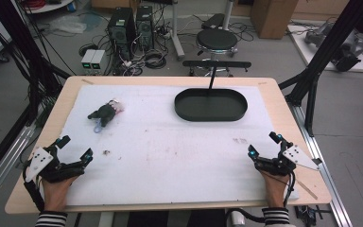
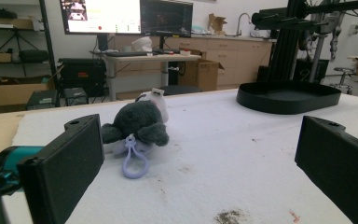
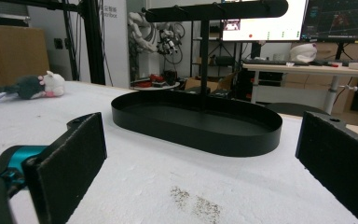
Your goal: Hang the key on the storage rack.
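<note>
**Grippers released, toy untouched**

The left gripper [image 1: 74,147] rests at the near left of the mat [image 1: 170,151], jaws spread with nothing between them. The plush toy [image 1: 105,112] lies ahead of it, well apart, its lilac ring [image 2: 134,163] toward the gripper. The right gripper [image 1: 263,144] rests near right, equally spread, facing the black tray [image 1: 211,106].

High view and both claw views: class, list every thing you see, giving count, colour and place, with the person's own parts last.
Plush toy: one, dark grey with white and pink, lilac clip loop, far left of the mat.
Tray: one, black oval with an upright T-shaped stand, far centre-right.
Mat: one, white, stained, covering the table.
Table: one, light wood.
Stool: one, black, beyond the table.
Left claw: one, black, open, near left.
Right claw: one, black, open, near right.
</note>
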A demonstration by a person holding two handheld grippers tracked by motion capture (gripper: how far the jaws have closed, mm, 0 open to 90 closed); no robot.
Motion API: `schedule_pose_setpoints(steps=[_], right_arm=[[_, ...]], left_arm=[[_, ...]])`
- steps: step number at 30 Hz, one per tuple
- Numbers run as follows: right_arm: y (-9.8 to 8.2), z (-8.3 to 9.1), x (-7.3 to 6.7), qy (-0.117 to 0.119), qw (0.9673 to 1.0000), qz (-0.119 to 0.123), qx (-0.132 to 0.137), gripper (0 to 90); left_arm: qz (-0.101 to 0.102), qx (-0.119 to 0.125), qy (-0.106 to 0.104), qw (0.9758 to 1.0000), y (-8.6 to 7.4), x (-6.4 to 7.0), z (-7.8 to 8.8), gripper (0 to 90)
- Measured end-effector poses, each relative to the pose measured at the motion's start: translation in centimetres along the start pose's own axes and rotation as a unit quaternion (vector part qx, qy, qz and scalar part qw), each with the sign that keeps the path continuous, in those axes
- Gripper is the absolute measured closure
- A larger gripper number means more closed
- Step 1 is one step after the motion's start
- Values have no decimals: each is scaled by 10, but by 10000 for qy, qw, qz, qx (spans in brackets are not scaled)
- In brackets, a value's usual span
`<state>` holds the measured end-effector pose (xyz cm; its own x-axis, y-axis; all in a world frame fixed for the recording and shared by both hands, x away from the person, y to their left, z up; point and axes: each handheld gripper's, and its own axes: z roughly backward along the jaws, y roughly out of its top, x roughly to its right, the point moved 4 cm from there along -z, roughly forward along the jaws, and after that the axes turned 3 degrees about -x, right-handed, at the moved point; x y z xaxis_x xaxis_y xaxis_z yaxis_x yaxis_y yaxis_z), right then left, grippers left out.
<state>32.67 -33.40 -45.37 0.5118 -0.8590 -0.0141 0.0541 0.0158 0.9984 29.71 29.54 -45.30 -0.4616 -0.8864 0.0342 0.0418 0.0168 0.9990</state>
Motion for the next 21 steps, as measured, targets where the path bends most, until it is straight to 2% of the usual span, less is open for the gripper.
schedule_pose_setpoints(steps=[4, 9, 13, 21], right_arm=[[0, 0, 0, 4, 10000, 42, -10, 7], [0, -1, 0, -12, 9999, 124, 14, 8], [0, 0, -1, 5, 10000, 76, -16, 8], [0, -1, 0, -4, 9999, 119, 12, 8]], left_arm=[[-108, -41, -4, 9999, 0, 2, -1, 17], [-71, -54, 20, 10000, 0, 1, -1, 17], [-25, -136, 47, 9999, 0, 0, -3, 17], [-67, -127, 32, 9999, 0, 1, -2, 17]])
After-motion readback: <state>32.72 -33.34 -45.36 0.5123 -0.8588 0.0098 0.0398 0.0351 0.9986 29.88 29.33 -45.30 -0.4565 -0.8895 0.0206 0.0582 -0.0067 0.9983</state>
